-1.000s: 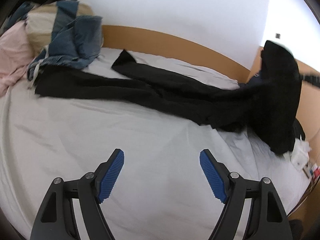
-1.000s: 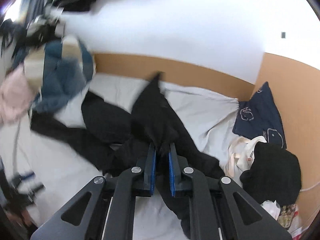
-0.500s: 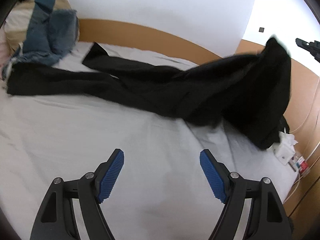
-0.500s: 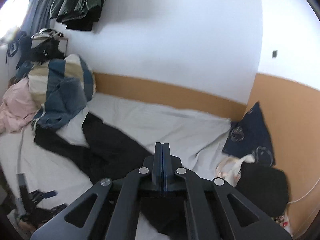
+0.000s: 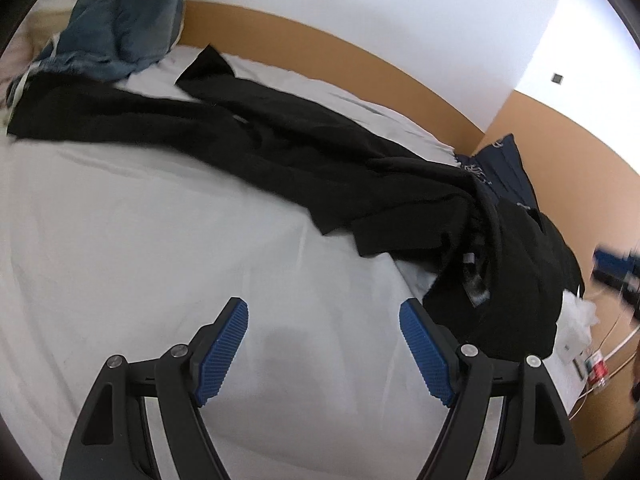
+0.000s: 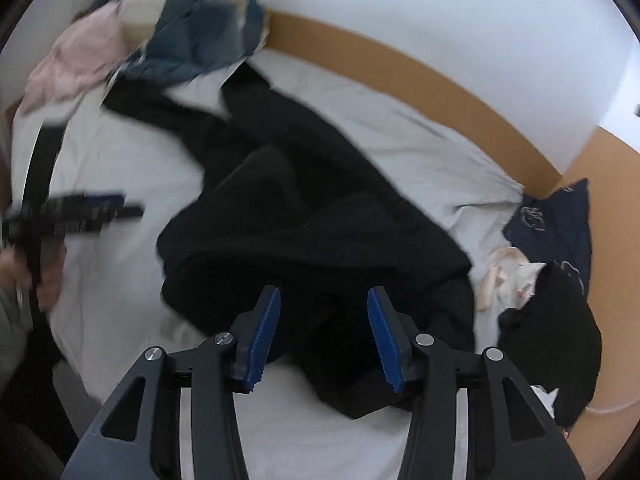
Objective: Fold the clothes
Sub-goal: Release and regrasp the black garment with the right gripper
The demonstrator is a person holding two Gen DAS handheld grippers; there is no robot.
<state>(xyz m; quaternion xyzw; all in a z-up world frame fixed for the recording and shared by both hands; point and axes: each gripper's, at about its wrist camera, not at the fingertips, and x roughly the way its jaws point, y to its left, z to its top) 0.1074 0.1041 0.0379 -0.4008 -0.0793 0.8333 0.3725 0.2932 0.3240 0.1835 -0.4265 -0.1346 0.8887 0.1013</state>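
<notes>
While both tools are hovering over the bed, neither is gripping cloth.

Right gripper (image 6: 323, 334): jaws are standing wide apart with nothing between them, directly above the bunched waist end of the black trousers (image 6: 304, 216). Half a second ago these jaws were pressed together; a second ago they were pinching the dark fabric. Judged: the release is laying the garment flat for folding.

Left gripper (image 5: 323, 350): jaws are gaping wide and empty, as in both earlier views, over bare white sheet (image 5: 132, 248). The trousers are lying ahead of it, legs stretching away to its far left, waist heaped to its right. That end was hanging lifted earlier and is now resting on the mattress.

Beyond, far left of the tools: a blue denim heap (image 6: 200, 40) and a pink garment (image 6: 76, 64) are waiting. Far right: a navy pillow (image 6: 560, 220) is leaning against the wooden surround.
</notes>
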